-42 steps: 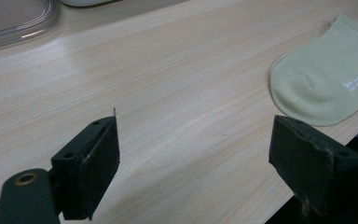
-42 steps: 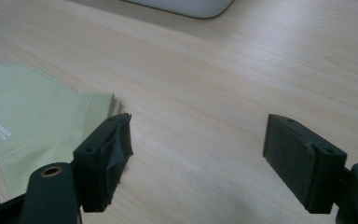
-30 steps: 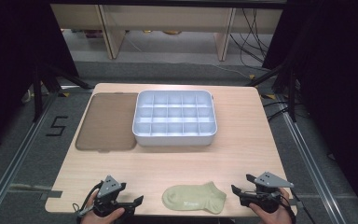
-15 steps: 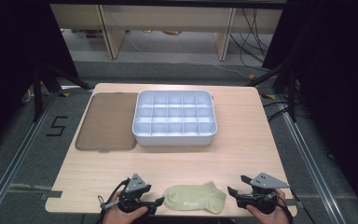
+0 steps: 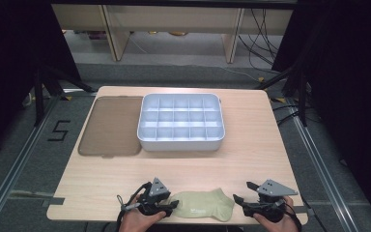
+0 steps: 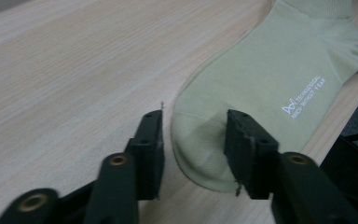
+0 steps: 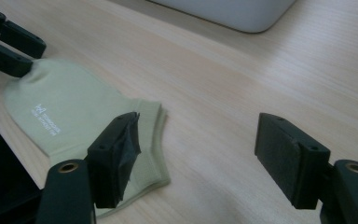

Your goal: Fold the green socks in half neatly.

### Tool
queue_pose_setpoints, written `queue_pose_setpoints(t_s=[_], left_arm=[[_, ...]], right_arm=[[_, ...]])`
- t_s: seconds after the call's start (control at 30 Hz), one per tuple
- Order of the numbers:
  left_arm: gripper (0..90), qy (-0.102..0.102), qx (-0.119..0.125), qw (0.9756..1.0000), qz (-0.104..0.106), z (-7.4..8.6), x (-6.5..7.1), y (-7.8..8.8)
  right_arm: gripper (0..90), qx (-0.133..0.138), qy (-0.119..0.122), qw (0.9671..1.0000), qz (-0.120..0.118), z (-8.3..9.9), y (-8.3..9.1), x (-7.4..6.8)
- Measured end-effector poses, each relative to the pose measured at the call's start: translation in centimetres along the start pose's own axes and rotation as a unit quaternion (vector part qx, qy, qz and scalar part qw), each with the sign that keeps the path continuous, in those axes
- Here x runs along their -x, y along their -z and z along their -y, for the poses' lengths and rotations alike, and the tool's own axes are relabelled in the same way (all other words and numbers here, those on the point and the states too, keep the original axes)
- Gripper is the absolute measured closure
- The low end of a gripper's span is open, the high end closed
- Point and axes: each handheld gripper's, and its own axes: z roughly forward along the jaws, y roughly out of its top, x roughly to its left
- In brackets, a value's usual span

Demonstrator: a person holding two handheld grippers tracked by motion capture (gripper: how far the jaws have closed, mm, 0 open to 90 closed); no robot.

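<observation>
A pale green ankle sock (image 5: 203,205) lies flat near the table's front edge, toe to the left and cuff to the right. My left gripper (image 5: 174,205) sits at the toe. In the left gripper view its jaws (image 6: 193,116) have just been closing and straddle the sock (image 6: 261,88) toe without visibly pinching it. My right gripper (image 5: 240,204) rests just right of the cuff. In the right gripper view its jaws (image 7: 198,123) stand wide open, with the left jaw over the cuff edge of the sock (image 7: 70,116) and bare wood between them.
A white compartment tray (image 5: 180,145) stands at the table's middle back, with a flat brown lid (image 5: 111,125) beside it on the left. Bare wood lies between the tray and the sock. The table's front edge runs just under both hands.
My left gripper slid right along the front edge up to the sock's toe, and its jaws narrowed around it. The right gripper stayed where it was.
</observation>
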Motion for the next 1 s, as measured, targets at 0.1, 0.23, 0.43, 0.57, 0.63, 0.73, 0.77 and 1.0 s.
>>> queue_pose_setpoints(t_s=[0.1, 0.23, 0.43, 0.57, 0.63, 0.73, 0.77, 1.0], left_arm=[[69.0, -0.008, 0.003, 1.0000, -0.003, -0.1, 0.3, -0.2], [81.6, -0.003, 0.006, 0.9999, 0.009, 0.0, 0.2, -0.2], [84.2, 0.011, 0.017, 0.9997, 0.017, -0.1, -0.1, 0.0], [84.4, 0.013, 0.026, 0.9994, 0.016, -0.5, 0.0, 0.3], [84.5, 0.007, 0.026, 0.9995, 0.016, -0.6, -0.1, 0.5], [84.6, 0.006, 0.028, 0.9995, 0.016, -0.9, -0.2, 0.5], [84.6, 0.004, 0.028, 0.9995, 0.016, -0.9, -0.3, 0.5], [84.8, 0.019, 0.040, 0.9990, 0.007, -1.2, -1.1, 1.1]], right_arm=[[37.2, -0.001, 0.007, 0.9998, -0.020, 0.0, -0.1, -0.4], [42.0, 0.001, 0.025, 0.9990, -0.038, -0.1, -0.5, -0.9], [46.0, -0.007, 0.033, 0.9981, -0.052, -0.1, -0.7, -1.2], [49.7, -0.001, 0.037, 0.9976, -0.059, -0.1, -0.8, -1.3], [53.7, -0.001, 0.045, 0.9970, -0.062, -0.2, -0.8, -1.5], [64.0, 0.000, 0.051, 0.9961, -0.071, -0.4, -1.0, -2.1], [70.5, 0.007, 0.061, 0.9954, -0.073, -0.6, -1.2, -2.2], [87.9, 0.002, 0.084, 0.9921, -0.093, -1.7, -2.6, -3.1]])
